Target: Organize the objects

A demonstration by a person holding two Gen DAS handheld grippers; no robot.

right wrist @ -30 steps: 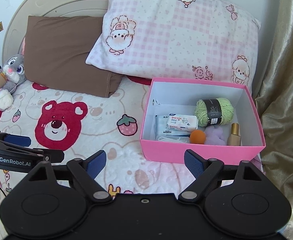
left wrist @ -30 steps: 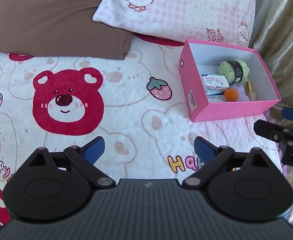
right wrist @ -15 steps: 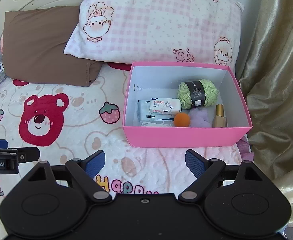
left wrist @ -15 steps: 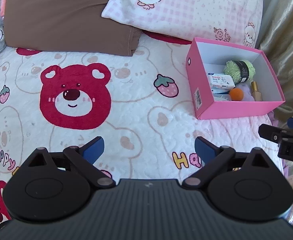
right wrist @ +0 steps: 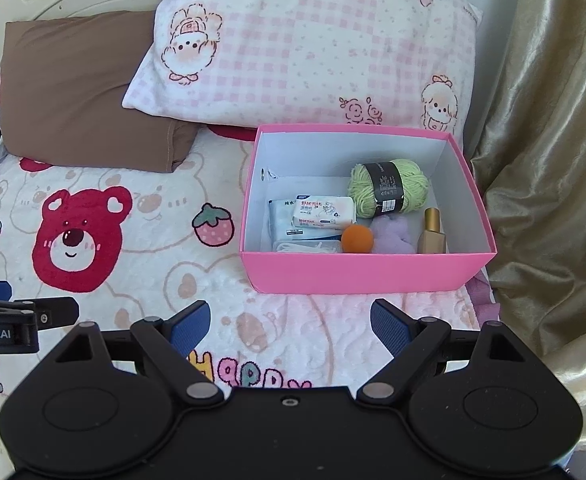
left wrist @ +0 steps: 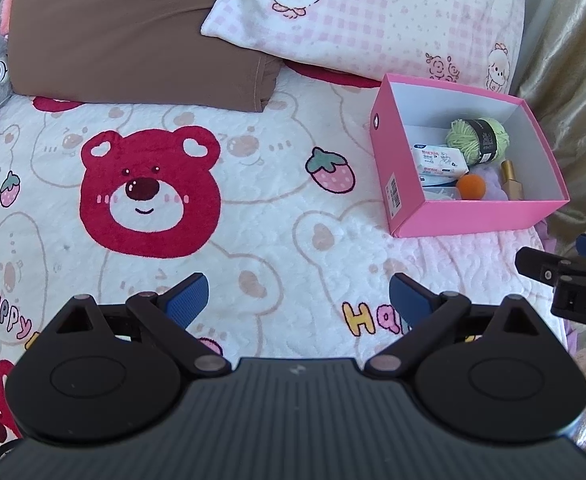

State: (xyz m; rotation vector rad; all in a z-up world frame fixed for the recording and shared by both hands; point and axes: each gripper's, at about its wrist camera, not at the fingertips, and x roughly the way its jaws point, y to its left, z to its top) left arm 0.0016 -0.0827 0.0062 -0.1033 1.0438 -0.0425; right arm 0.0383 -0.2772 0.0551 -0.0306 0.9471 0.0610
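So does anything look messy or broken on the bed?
Nothing stands out. The pink box sits flat and undamaged on the bear blanket, with the green yarn, tissue packs, orange ball and gold bottle all inside, nothing spilled.

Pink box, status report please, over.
Left gripper open, empty. Right gripper open, empty. Pink box on bed, holding yarn, orange ball. Nothing blocking.

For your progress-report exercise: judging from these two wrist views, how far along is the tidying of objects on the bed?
Done: the pink box already holds green yarn, tissue packs, an orange ball, a purple fluffy thing and a gold bottle. In hand: nothing; the left gripper and right gripper are both open and empty. Left: no loose small item shows on the blanket, so it looks nearly finished.
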